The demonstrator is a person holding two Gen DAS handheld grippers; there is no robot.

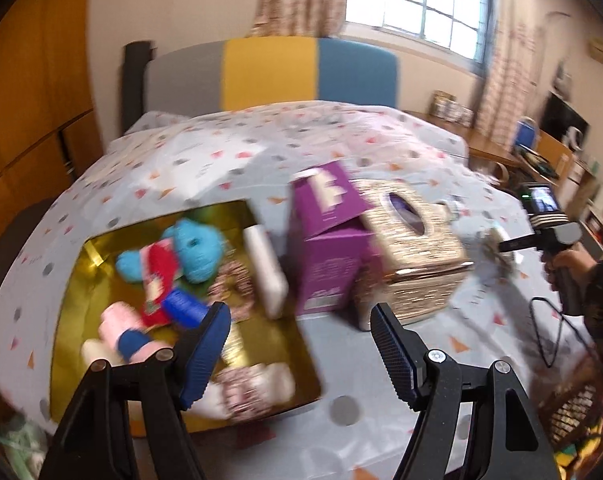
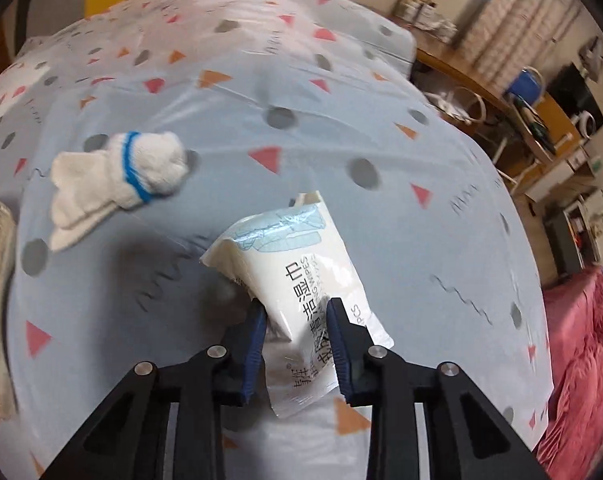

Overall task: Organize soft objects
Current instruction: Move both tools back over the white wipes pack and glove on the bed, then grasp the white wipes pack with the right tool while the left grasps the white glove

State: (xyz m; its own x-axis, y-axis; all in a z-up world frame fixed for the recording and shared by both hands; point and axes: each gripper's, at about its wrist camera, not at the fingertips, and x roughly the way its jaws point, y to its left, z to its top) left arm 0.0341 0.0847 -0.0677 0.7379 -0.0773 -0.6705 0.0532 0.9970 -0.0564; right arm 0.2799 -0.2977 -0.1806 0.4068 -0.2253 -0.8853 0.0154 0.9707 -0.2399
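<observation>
The bed sheet (image 2: 301, 92), pale blue with triangles and dots, offers open surface beyond and to the right of the wipes pack (image 2: 301, 280); the bed's right edge drops off toward a wooden desk (image 2: 473, 80). A rolled white sock with a blue band (image 2: 137, 168) lies on the sheet to the left, well apart from the pack. In the left wrist view, a gold-lined box (image 1: 101, 248) sits open on the bed, holding a blue plush toy (image 1: 189, 248) and other soft items, blurred. Just right of it stand a purple carton (image 1: 325, 248) and, touching that, a woven tissue box (image 1: 417, 248).

The wipes pack is a white soft pouch with a pale blue resealable flap and printed characters, lying on the sheet.

The right gripper (image 2: 297, 320) points steeply down, its blue pads pressing both sides of the pack's near end. The left gripper (image 1: 301, 320) hovers above the gold box's near right corner, jaws wide apart and empty.
</observation>
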